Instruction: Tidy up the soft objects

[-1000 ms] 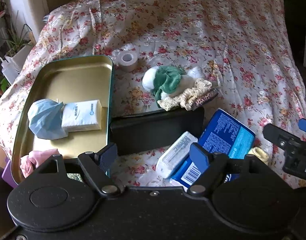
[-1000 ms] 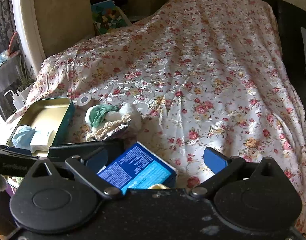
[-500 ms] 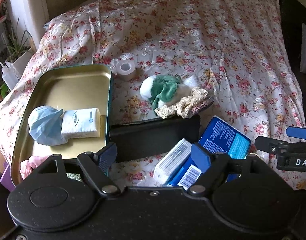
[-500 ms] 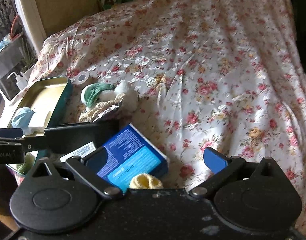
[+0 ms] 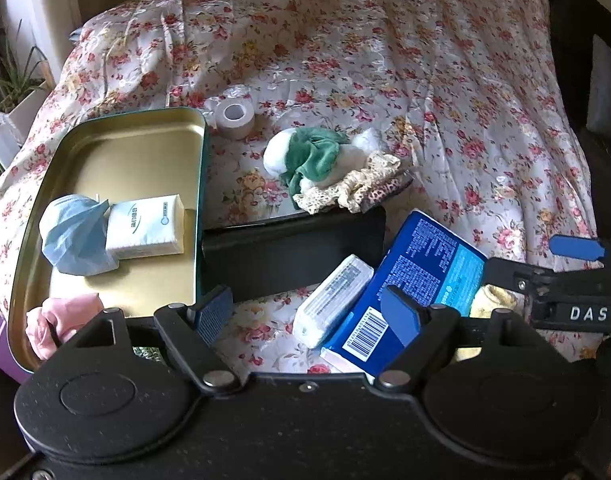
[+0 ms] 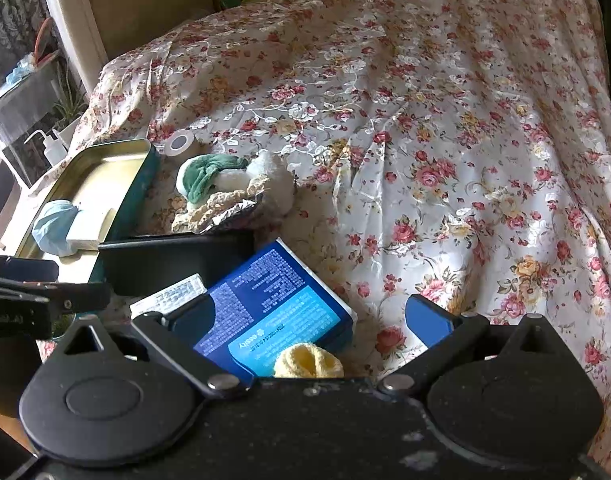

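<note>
On the flowered bed we see a gold tin tray (image 5: 117, 148) holding a blue face mask (image 5: 71, 236), a white tissue pack (image 5: 147, 226) and a pink cloth (image 5: 61, 320). Our left claw (image 5: 305, 316), just opened wider, grips nothing. Our right claw (image 6: 309, 320) stands open above the blue packet (image 6: 273, 304) and yellow soft ball (image 6: 307, 362).

This is a bedroom in a home. A big bed (image 6: 425, 140) with a flowery cover (image 5: 385, 60) fills most of the picture. At the upper left, green plants (image 5: 13, 80) sit by a bright window, and a squeeze bottle (image 6: 51, 146) stands close by.
</note>
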The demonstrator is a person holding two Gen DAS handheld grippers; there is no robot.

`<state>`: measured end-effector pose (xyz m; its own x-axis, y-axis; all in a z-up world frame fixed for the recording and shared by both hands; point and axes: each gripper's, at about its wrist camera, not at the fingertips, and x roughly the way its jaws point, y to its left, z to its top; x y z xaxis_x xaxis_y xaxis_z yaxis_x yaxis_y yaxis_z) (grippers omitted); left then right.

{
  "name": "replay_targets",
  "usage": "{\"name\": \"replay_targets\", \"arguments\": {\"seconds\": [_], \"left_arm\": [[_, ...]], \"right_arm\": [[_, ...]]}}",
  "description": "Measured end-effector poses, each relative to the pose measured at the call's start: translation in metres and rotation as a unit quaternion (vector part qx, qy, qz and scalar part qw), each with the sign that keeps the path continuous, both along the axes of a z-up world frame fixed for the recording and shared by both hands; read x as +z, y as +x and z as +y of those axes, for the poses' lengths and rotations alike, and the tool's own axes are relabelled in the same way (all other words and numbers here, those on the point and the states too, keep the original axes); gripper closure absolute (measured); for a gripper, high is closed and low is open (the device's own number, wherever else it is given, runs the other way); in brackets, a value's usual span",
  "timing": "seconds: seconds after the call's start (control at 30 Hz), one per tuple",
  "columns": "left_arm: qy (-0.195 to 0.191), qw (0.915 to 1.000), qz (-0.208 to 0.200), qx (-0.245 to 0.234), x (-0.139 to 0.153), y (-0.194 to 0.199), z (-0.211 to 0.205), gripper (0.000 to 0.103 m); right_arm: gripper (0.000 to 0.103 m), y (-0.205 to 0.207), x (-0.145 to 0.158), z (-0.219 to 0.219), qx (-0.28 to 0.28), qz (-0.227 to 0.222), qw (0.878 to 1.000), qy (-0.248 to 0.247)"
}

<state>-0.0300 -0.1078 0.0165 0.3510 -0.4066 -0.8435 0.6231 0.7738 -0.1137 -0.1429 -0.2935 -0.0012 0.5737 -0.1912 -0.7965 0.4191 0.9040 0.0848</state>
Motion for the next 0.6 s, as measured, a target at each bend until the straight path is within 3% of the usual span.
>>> {"name": "replay_targets", "arguments": {"seconds": [0.27, 0.47, 0.6], "left_arm": [[0.008, 1.0000, 0.005, 0.000, -0.002, 0.002, 0.000, 0.025], [0.016, 0.9998, 0.008, 0.007, -0.002, 0.004, 0.001, 0.025], [0.018, 0.9996, 0.016, 0.016, -0.003, 0.009, 0.005, 0.025]], "right_arm": [[0.001, 0.000, -0.003, -0.015, -0.033, 0.004, 0.999, 0.038], [0.002, -0.008, -0.013, -0.044, -0.098, 0.003, 0.988, 0.118], [0.002, -0.003, -0.020, -0.052, -0.072, 0.026, 0.982, 0.171]]}}
